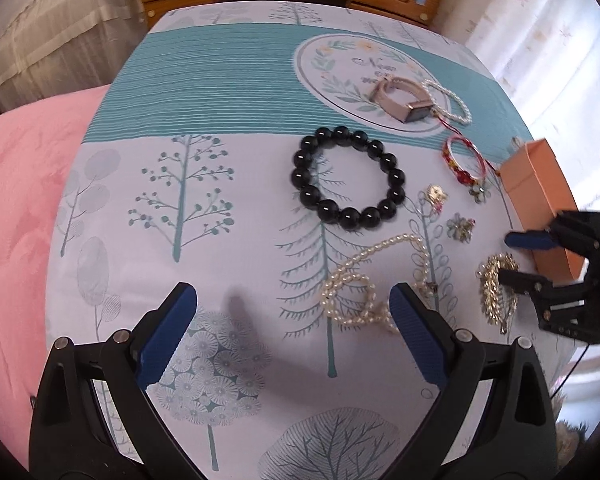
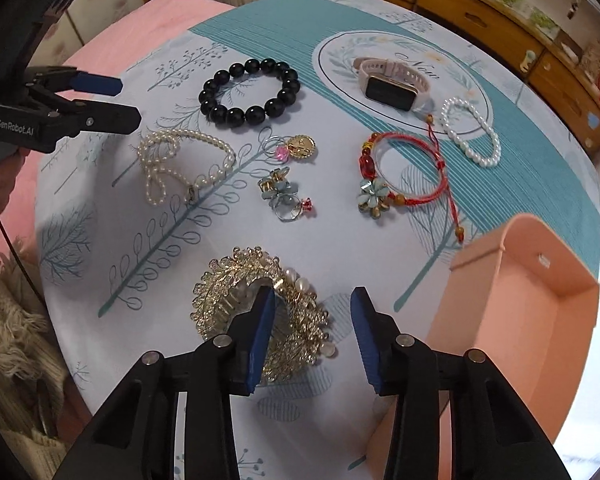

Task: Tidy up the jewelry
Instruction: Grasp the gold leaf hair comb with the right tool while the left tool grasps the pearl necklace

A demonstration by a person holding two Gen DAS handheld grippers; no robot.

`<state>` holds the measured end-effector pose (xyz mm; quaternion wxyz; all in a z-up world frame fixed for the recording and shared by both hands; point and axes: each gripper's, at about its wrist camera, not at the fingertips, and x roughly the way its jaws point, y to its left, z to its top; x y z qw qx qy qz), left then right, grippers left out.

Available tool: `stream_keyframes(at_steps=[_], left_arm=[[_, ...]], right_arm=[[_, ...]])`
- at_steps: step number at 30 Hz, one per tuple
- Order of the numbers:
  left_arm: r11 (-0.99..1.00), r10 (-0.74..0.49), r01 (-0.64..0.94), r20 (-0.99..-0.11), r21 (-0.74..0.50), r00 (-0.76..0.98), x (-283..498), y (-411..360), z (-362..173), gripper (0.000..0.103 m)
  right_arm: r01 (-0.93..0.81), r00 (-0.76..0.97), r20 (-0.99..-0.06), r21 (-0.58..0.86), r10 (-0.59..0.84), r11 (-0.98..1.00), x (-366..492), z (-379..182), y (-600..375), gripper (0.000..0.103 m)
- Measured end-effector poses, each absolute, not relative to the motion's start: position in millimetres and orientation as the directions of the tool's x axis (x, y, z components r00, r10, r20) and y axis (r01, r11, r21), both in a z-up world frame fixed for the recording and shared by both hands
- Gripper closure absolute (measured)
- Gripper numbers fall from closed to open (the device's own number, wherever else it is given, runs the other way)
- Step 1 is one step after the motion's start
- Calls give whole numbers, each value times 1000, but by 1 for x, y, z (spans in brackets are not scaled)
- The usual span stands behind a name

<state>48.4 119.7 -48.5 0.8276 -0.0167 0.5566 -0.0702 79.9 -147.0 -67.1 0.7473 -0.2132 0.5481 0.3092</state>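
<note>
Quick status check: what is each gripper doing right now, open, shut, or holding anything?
Left gripper: open, holding nothing.
Right gripper: open, one finger over the gold hair comb, not gripping it.

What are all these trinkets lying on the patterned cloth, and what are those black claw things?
black bead bracelet: one, glossy black, far left-centre of the cloth
watch: one, pale pink strap, on the round printed emblem
small pearl bracelet: one, white, right of the watch
red cord bracelet: one, red with a blue flower charm, centre right
pearl strand: one, cream, looped, left
small charms and rings: a few, gold, pink, blue, centre
gold hair comb: one, gold with pearls, near edge
box: one, peach, open, right
left gripper: black with blue pads, open, by the pearl strand
right gripper: same, open over the gold hair comb
</note>
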Motion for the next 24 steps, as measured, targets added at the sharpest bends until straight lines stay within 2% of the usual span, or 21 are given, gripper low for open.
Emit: stream_keyframes(at_steps=[9,14,15,17,19,24], left_arm=[[944,-175,324,-931,-66,320,42,92,-53,7],[934,-184,350,-938,-73,294,44,97,-61,8],[932,-192,353,-938,-83,287,45,98,-62,12],[929,-204,356,-940,-99,272,47,101,-64,30],[928,-216,352,-944,-119,251,47,104,-67,38],[935,-264,296,-941,-196,209,53,109,-70,38]], right_arm=[[-756,175,-956,23,236,654,83,-66,-135,68],[-785,142,-960,41,243,618,82,-65,-132,74],[-792,137,-961,40,241,609,82,-66,-131,74],[-797,129,-962,43,240,603,82,-66,-131,74],[-799,116,-963,55,244,599,84,-66,-131,74],[-802,102,-963,69,249,594,85,-65,-133,74]])
